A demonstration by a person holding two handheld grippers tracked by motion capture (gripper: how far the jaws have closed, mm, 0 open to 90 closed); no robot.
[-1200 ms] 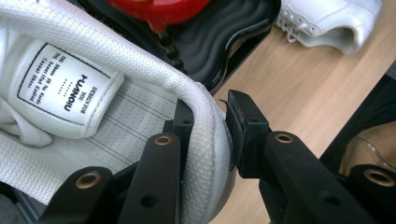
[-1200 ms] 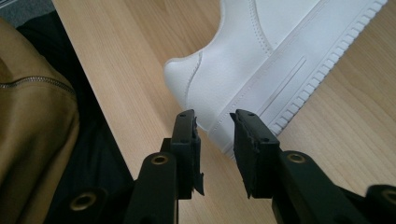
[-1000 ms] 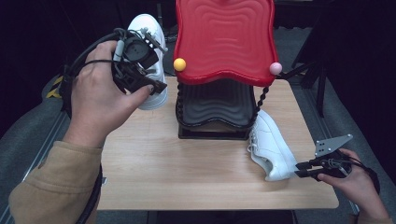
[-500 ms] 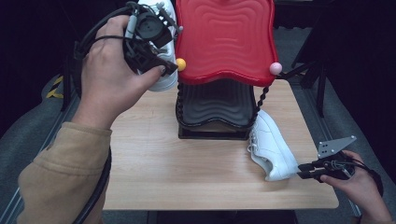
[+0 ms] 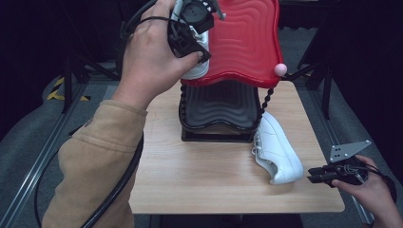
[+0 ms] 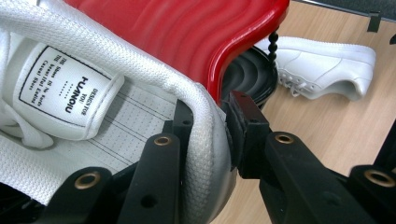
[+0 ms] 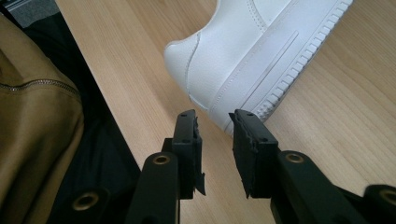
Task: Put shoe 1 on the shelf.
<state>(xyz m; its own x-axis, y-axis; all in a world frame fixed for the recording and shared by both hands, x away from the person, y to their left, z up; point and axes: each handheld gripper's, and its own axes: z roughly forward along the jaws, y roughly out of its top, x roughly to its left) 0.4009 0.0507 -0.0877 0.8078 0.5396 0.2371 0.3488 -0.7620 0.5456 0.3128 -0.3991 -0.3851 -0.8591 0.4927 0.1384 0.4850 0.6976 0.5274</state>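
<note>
My left gripper point(image 5: 198, 51) is shut on the heel collar of a white sneaker point(image 5: 196, 71) and holds it high against the near left edge of the rack's red top shelf point(image 5: 242, 42). In the left gripper view the jaws point(image 6: 208, 126) pinch the padded collar; the sneaker's point(image 6: 93, 107) tongue label shows. A second white sneaker point(image 5: 278, 152) lies on the table beside the rack. My right gripper point(image 5: 311, 176) stands open just off its heel point(image 7: 252, 51), with nothing pressed between the pads point(image 7: 215, 135).
The rack has a black lower shelf point(image 5: 218, 109) under the red one, joined by beaded black posts with a pink ball point(image 5: 280, 69) at one corner. The wooden table point(image 5: 199, 175) has bare surface in front. A tan sleeve point(image 5: 95, 156) and cable cross the left side.
My left hand has carried the white sneaker up and to the right, from the table's far left corner to the red shelf's edge. The right gripper and the other sneaker have stayed put.
</note>
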